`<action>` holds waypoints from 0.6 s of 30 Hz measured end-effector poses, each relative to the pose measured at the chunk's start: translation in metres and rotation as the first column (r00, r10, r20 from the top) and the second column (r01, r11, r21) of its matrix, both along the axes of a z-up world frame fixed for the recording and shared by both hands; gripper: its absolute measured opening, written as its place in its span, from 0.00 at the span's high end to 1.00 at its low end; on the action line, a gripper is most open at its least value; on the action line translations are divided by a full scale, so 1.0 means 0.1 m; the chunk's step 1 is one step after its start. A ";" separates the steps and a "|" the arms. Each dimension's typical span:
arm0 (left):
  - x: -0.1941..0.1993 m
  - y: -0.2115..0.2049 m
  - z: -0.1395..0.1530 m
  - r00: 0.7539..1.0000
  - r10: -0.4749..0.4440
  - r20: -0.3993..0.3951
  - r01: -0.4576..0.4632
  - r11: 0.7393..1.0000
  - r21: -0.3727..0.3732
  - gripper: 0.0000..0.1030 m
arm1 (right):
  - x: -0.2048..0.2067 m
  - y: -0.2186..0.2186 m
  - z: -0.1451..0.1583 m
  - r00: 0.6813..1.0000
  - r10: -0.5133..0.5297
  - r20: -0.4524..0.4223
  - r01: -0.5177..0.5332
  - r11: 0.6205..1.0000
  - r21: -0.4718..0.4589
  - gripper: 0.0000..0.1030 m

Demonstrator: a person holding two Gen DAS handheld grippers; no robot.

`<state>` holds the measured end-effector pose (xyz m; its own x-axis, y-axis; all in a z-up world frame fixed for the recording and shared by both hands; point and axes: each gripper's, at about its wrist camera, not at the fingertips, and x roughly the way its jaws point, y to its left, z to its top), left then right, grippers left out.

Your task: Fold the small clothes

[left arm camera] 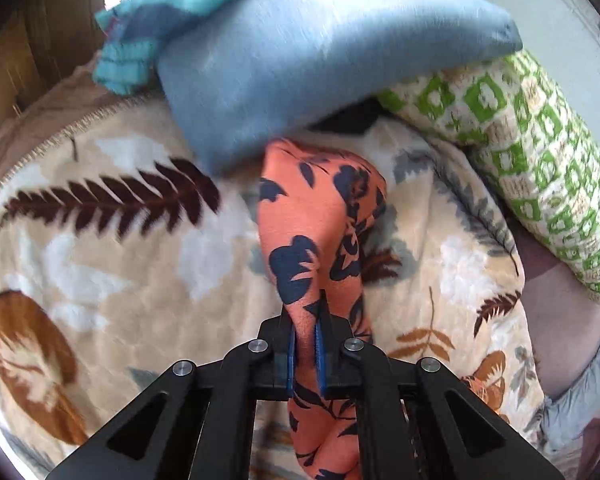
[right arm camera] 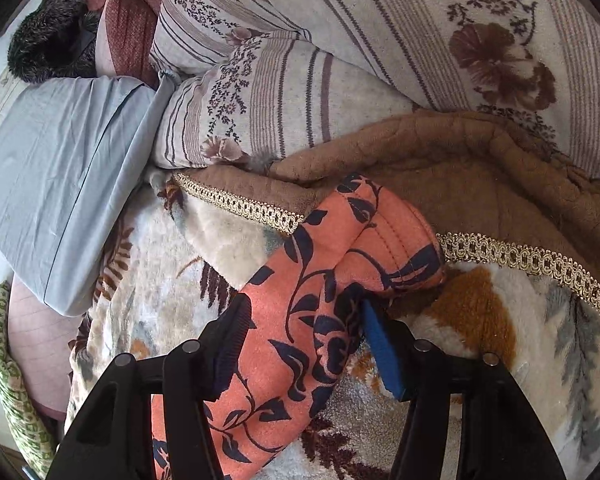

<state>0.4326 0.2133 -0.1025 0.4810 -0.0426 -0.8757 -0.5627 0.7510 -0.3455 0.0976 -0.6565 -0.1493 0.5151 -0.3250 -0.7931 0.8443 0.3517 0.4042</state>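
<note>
L wrist | orange floral garment (left arm camera: 300, 216) pinched btwn left tool (left arm camera: 305, 344) pads

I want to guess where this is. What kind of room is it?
Most likely a bedroom, on a bed. A fleecy leaf-print blanket covers the surface, pillows lie along its edge, one green-patterned, one striped and flowered, and an orange flowered garment lies on top.
</note>
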 end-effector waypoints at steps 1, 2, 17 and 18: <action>-0.09 0.14 0.13 0.999 0.025 0.031 -0.026 0.999 0.036 0.94 | -0.02 -0.01 0.03 1.000 0.001 0.013 0.000 1.000 -0.008 0.60; -0.18 0.28 0.27 0.997 0.057 0.057 -0.062 0.993 0.098 0.94 | -0.03 -0.03 0.05 1.000 0.004 0.027 -0.003 1.000 -0.012 0.65; -1.13 1.22 -0.04 0.982 0.120 -0.143 -0.131 0.989 -0.064 0.69 | -0.47 0.29 0.21 0.996 0.034 0.085 -0.039 0.997 0.061 0.52; -1.30 1.11 0.01 0.991 0.034 -0.129 -0.046 0.995 -0.088 0.63 | -0.53 0.40 0.23 0.994 0.063 0.089 -0.069 0.996 0.063 0.52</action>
<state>0.3022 0.3240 -0.1011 0.3687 -0.1078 -0.9233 -0.6352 0.6959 -0.3349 0.0441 -0.6163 -0.1259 0.6013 -0.2367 -0.7632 0.7810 0.3759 0.4988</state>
